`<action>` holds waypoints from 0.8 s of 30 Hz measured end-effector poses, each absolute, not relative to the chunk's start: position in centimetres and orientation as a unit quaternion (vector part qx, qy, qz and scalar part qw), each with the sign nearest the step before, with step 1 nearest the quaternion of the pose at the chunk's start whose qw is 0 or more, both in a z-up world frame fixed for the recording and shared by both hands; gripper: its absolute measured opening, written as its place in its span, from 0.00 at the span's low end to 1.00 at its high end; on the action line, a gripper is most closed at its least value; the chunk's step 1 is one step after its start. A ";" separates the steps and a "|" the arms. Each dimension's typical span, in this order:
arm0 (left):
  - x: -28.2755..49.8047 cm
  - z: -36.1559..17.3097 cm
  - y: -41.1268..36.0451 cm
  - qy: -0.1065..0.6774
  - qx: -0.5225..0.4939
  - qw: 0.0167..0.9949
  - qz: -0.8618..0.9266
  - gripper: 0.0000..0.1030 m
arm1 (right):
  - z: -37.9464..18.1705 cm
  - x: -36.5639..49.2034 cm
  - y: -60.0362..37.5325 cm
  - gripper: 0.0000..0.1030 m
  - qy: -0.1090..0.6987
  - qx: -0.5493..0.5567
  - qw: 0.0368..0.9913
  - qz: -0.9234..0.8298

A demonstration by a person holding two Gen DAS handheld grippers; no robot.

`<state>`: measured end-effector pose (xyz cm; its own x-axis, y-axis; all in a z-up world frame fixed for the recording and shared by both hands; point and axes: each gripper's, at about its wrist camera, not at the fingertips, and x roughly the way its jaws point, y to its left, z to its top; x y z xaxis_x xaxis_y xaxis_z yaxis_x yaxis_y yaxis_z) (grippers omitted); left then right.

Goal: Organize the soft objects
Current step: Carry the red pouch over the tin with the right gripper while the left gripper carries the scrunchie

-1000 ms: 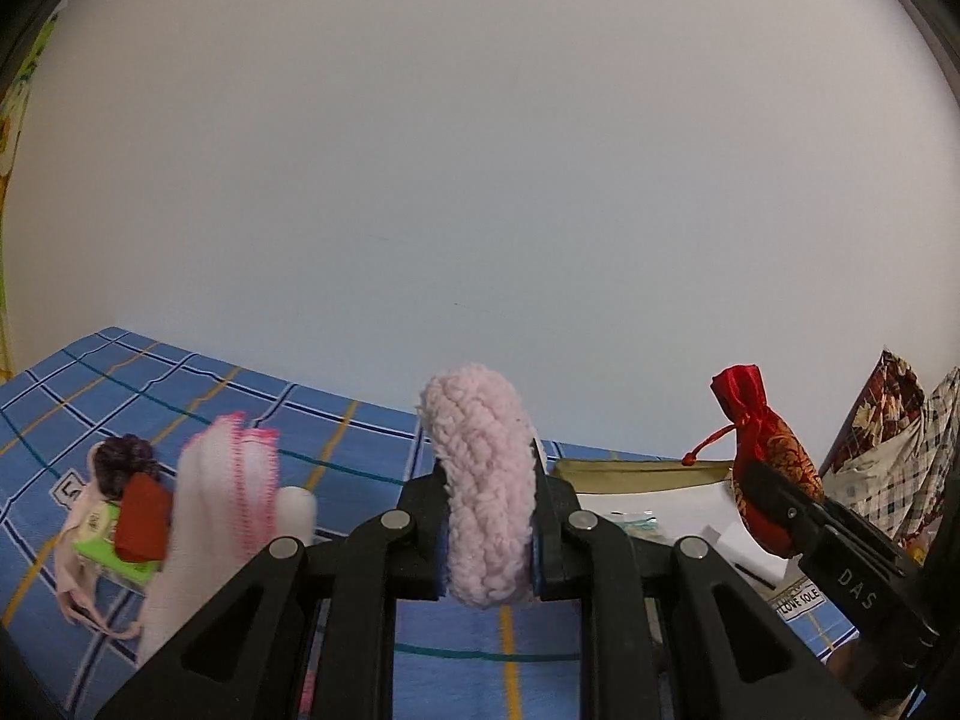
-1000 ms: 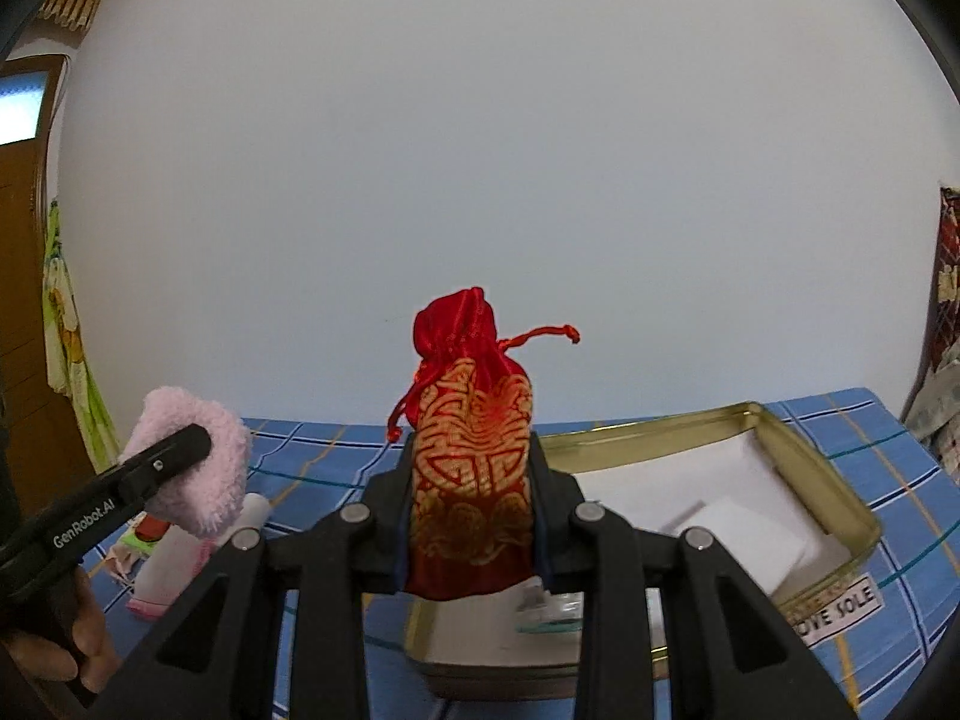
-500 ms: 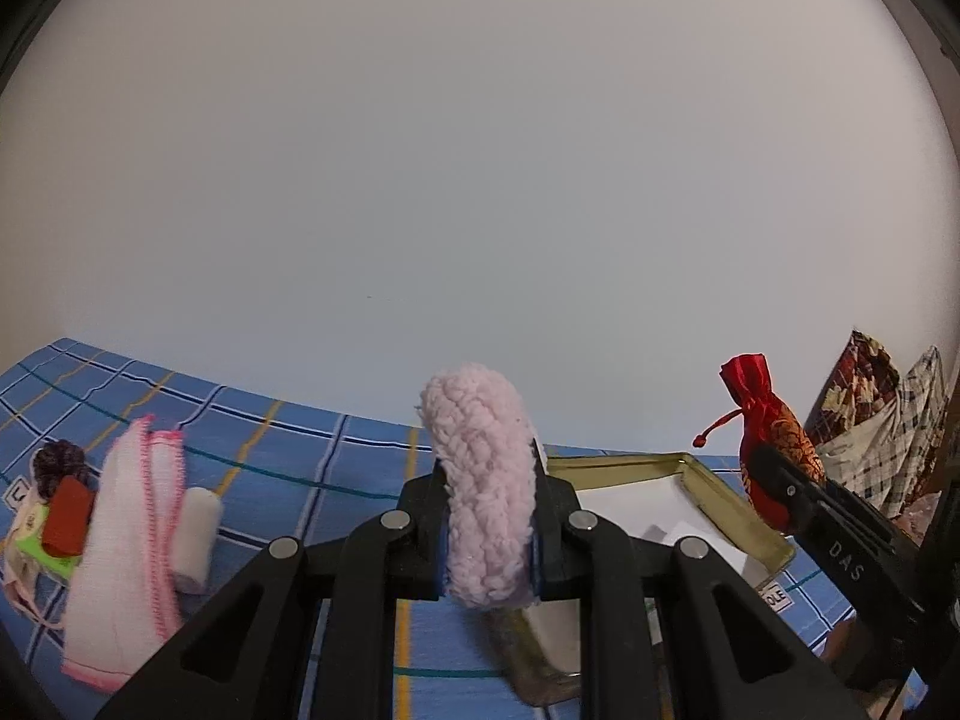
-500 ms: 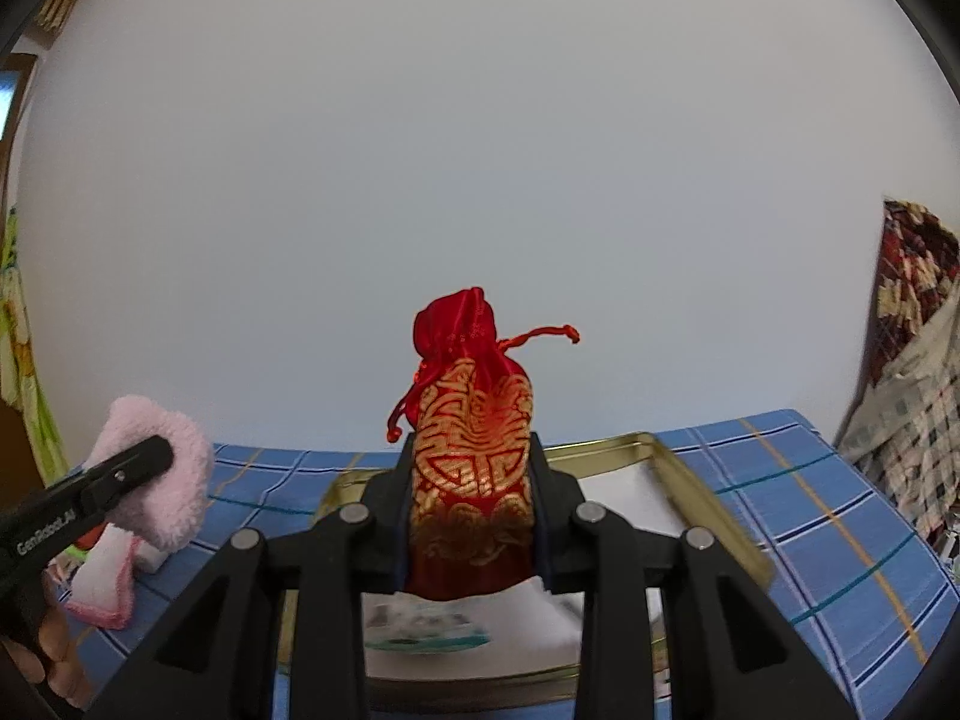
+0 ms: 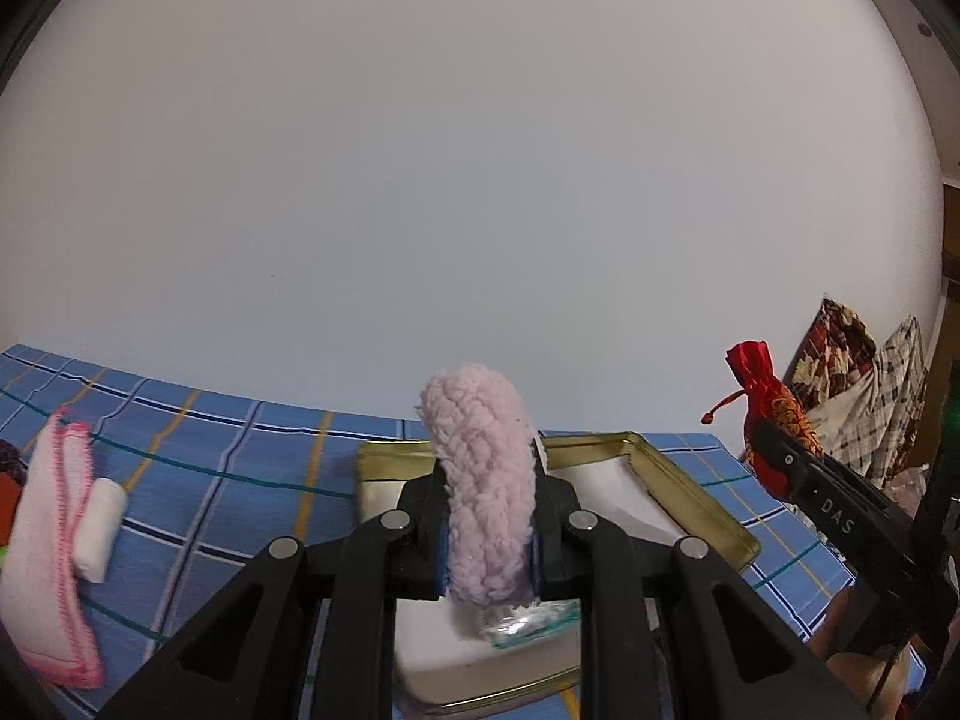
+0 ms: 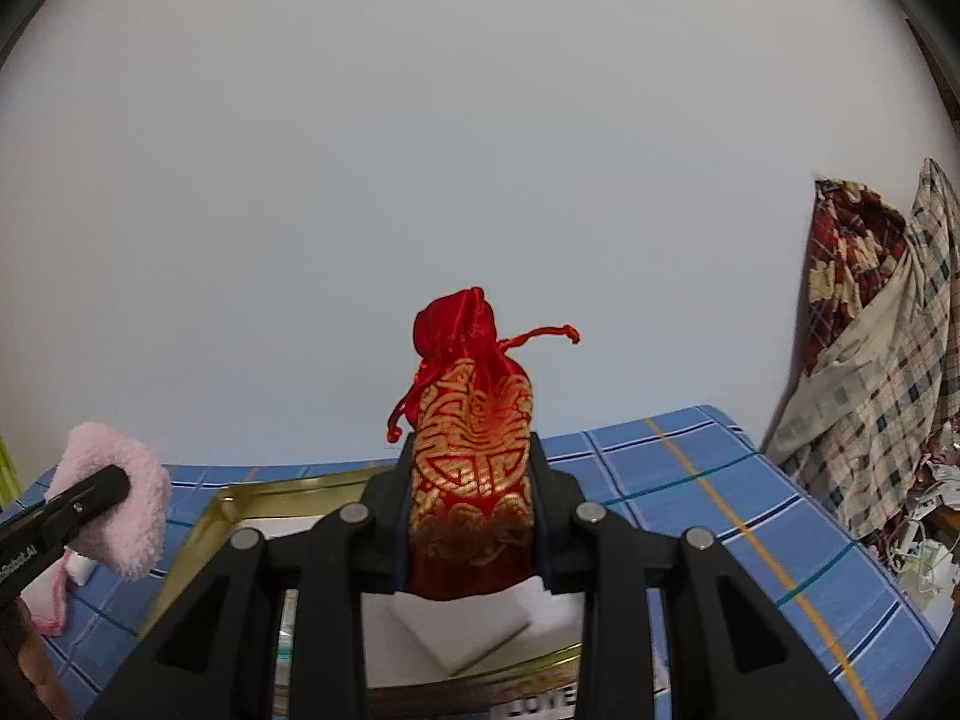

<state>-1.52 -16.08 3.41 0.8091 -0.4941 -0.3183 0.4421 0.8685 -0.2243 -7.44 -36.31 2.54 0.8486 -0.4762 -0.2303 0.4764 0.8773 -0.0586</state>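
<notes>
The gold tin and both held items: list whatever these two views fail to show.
- Gold tin, left wrist view: its near floor is hidden behind the pink fluffy roll and the left gripper.
- Gold tin, right wrist view: the label on its front wall is cut off by the bottom edge.
- Red pouch, right wrist view: its base sits behind the right gripper, so its contents stay unknown.

We saw a fluffy, matt pink knit piece point(image 5: 486, 486) and a glossy red satin pouch point(image 6: 471, 468) with gold brocade. The tin point(image 5: 690, 498) looked like shiny gold metal, the fingers point(image 5: 414, 516) matt black plastic, and the surface point(image 5: 240, 462) wore woven checked cloth.
</notes>
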 end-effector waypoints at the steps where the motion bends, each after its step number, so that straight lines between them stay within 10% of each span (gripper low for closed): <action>1: -1.5 3.3 -16.6 0.188 -0.067 0.948 -0.249 0.19 | 2.6 -7.6 -36.7 0.30 0.121 -0.001 0.961 -0.250; 24: 0.0 1.2 -24.3 0.238 -0.021 0.938 -0.251 0.19 | -0.5 -4.8 -40.6 0.30 0.222 -0.033 0.940 -0.255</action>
<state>0.02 -24.32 1.24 0.7605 -0.4813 -0.4358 0.4615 0.8728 -0.1588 -4.82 -40.61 -0.46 0.7711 -0.4951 -0.4004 0.4656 0.8674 -0.1757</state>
